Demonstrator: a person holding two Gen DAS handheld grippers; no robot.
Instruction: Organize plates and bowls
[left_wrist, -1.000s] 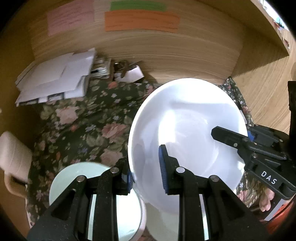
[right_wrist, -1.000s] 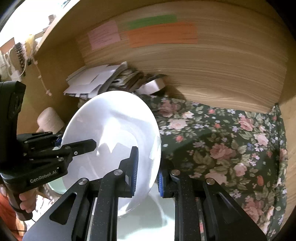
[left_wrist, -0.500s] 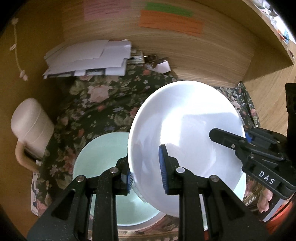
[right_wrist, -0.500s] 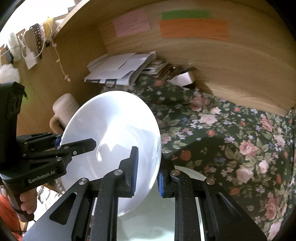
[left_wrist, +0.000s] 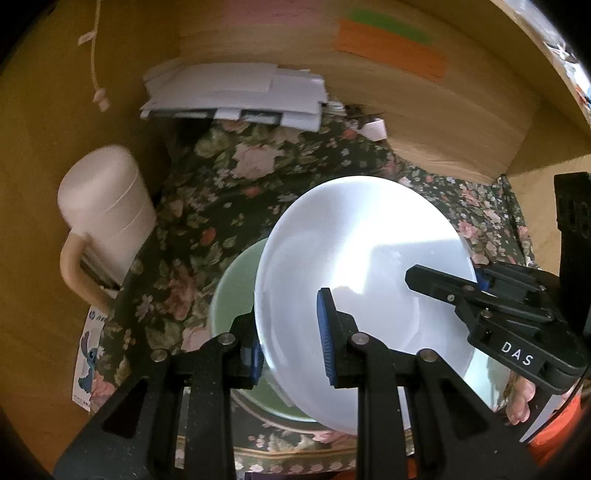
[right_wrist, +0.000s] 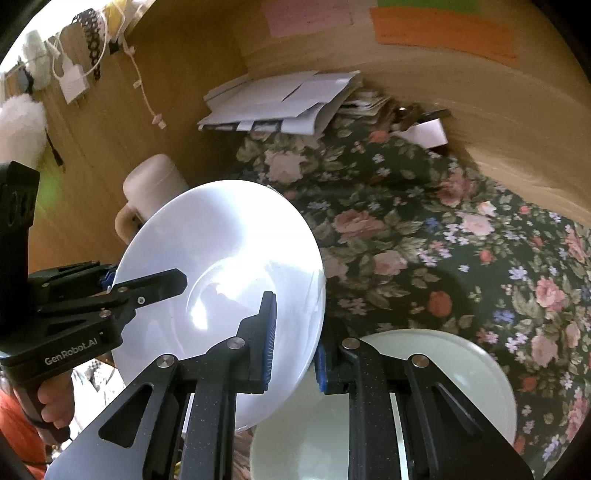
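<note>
Left wrist view: left gripper (left_wrist: 291, 343) jaws clamped on the near rim of a round white ceramic plate (left_wrist: 362, 258), held tilted above a pale green bowl (left_wrist: 236, 295) on the floral-cloth tabletop (left_wrist: 221, 206) — right gripper (left_wrist: 476, 284) grips the far rim. Cream lidded mug (left_wrist: 107, 214) at left.

Right wrist view: right gripper (right_wrist: 293, 341) jaws pinch the same plate (right_wrist: 229, 240); left gripper (right_wrist: 110, 286) holds the opposite edge — green bowl (right_wrist: 461, 369) below.

Lidded mug (left_wrist: 105, 218), paper stack (left_wrist: 236, 94), floral cloth (right_wrist: 424, 236)

Left gripper (left_wrist: 290, 341) and right gripper (right_wrist: 293, 341): matte black bodies, blue ribbed pads, silver screws; white lettering "DAS", "GenRobot.AI"; orange sleeves.
</note>
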